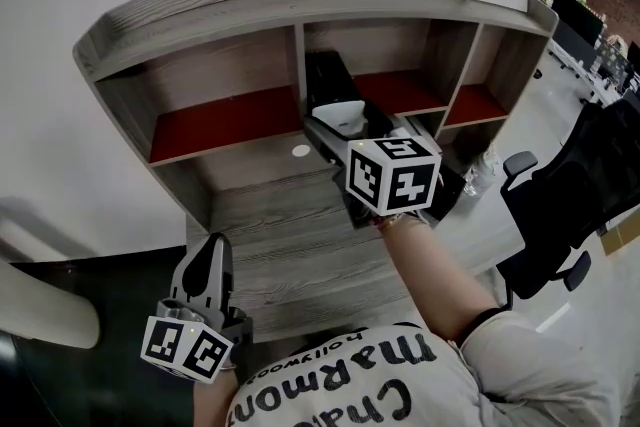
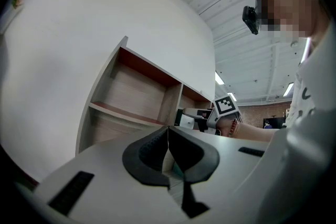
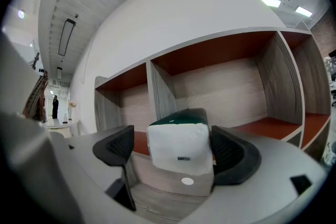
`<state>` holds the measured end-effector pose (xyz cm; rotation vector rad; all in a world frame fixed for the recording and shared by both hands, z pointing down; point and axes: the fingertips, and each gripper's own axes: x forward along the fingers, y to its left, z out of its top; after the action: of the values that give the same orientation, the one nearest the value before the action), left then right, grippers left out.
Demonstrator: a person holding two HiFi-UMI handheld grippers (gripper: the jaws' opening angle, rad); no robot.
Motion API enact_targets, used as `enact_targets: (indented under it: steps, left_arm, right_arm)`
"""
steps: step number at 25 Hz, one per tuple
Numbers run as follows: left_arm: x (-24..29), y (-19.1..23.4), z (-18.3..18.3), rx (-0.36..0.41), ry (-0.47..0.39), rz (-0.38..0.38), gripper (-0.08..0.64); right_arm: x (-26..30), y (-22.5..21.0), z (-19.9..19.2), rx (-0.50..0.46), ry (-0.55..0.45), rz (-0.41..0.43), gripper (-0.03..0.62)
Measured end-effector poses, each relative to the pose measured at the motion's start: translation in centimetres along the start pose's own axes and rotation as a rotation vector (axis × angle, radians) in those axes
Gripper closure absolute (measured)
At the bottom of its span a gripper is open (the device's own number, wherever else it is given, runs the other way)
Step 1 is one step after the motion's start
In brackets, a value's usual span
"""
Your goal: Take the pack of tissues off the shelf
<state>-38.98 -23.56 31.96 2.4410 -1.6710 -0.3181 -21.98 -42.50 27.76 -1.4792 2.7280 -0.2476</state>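
The right gripper [image 3: 172,145] stood wide open around the pack of tissues [image 1: 339,115], so it probably needed centring first, then a gentle, even squeeze.

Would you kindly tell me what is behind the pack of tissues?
Behind the pack of tissues rise an upright divider and the wooden back wall. The pack covers the divider's foot and the stretch of red board there.

light: bright, even | source: long white ceiling strip lights [image 3: 270,1] | edges: fisheye-bent, dark-vignetted | blur: left tool [image 2: 168,134] close-up
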Motion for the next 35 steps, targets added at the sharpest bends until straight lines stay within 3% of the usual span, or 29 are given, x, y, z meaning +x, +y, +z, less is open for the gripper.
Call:
enact_targets:
  steps: [14,35]
  left_arm:
    - [-0.3,0.3,0.3,0.000,-0.015,0.016,0.543]
    - [-0.2,0.7,0.6,0.004,-0.022,0.024,0.543]
  right_arm:
    - [1.1,-0.3,-0.6,-0.062,0.017,-0.044,0.153]
    - [2.5,-1.3,-1.9,-0.006,0.059,-0.057,0.156]
